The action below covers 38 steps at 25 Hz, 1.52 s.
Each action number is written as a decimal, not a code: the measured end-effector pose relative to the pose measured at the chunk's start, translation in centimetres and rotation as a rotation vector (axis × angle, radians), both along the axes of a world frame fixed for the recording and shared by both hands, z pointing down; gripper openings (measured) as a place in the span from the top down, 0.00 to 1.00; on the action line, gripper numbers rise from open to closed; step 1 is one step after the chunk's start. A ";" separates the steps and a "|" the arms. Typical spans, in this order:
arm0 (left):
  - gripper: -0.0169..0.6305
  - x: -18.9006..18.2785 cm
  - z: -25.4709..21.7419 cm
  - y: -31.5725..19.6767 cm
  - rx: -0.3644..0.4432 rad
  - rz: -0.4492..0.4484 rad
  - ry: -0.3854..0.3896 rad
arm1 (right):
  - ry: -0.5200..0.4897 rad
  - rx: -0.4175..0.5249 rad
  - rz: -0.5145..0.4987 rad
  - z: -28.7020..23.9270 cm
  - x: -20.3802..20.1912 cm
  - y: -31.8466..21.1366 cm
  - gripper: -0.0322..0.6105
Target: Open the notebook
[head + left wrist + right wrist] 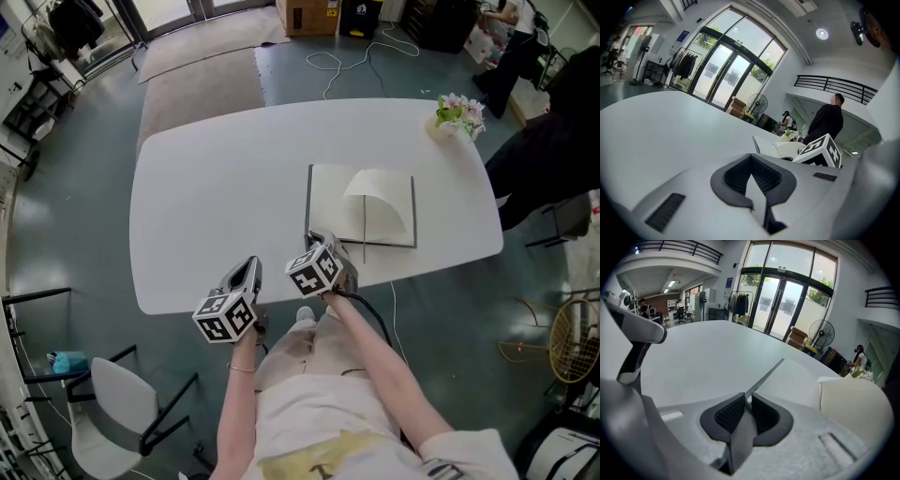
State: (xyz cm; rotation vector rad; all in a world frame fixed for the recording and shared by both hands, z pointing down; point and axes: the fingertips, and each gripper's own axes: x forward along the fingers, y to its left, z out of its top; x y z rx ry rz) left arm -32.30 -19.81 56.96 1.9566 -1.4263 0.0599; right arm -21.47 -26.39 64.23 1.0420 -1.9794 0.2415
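A notebook [335,204] lies spread open on the white table [216,178], one page [382,199] arching up over its right half. My right gripper [315,238] is at the notebook's near left corner. In the right gripper view the thin grey cover edge [765,376] runs straight between the jaws, and the right gripper [746,399] is shut on it; the curled page [853,399] rises at the right. My left gripper [251,263] rests at the table's near edge, left of the notebook. The left gripper [751,157] is shut with nothing in it.
A small pot of flowers [457,114] stands at the table's far right corner. A person in black [553,141] is beside the table's right end. A grey chair [112,403] is at the near left, and a cable [361,56] and a cardboard box [305,14] lie on the floor beyond.
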 end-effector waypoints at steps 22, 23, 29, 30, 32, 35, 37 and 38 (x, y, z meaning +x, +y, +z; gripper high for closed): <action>0.97 4.4 -4.9 -2.5 0.130 0.106 -0.023 | -0.533 0.038 0.039 -10.5 3.5 0.2 0.88; 0.98 4.9 -5.5 -2.8 0.145 0.118 -0.026 | -0.557 0.048 0.044 -11.3 4.1 0.1 0.88; 0.97 7.1 -9.2 -4.2 0.240 0.180 -0.044 | -0.651 0.121 0.090 -14.4 8.2 -0.3 0.89; 0.98 7.4 -9.7 -4.3 0.254 0.188 -0.048 | -0.658 0.135 0.097 -14.8 8.9 -0.3 0.89; 0.98 8.3 -10.7 -4.5 0.281 0.204 -0.061 | -0.672 0.164 0.112 -15.7 10.5 -0.4 0.90; 0.98 9.7 -11.9 -4.9 0.319 0.225 -0.086 | -0.698 0.208 0.138 -17.2 13.0 -0.6 0.93; 0.97 10.5 -12.9 -5.1 0.342 0.239 -0.100 | -0.725 0.234 0.161 -18.3 14.6 -0.8 0.94; 0.98 11.0 -13.5 -5.3 0.354 0.245 -0.106 | -0.740 0.246 0.172 -18.9 15.4 -1.0 0.94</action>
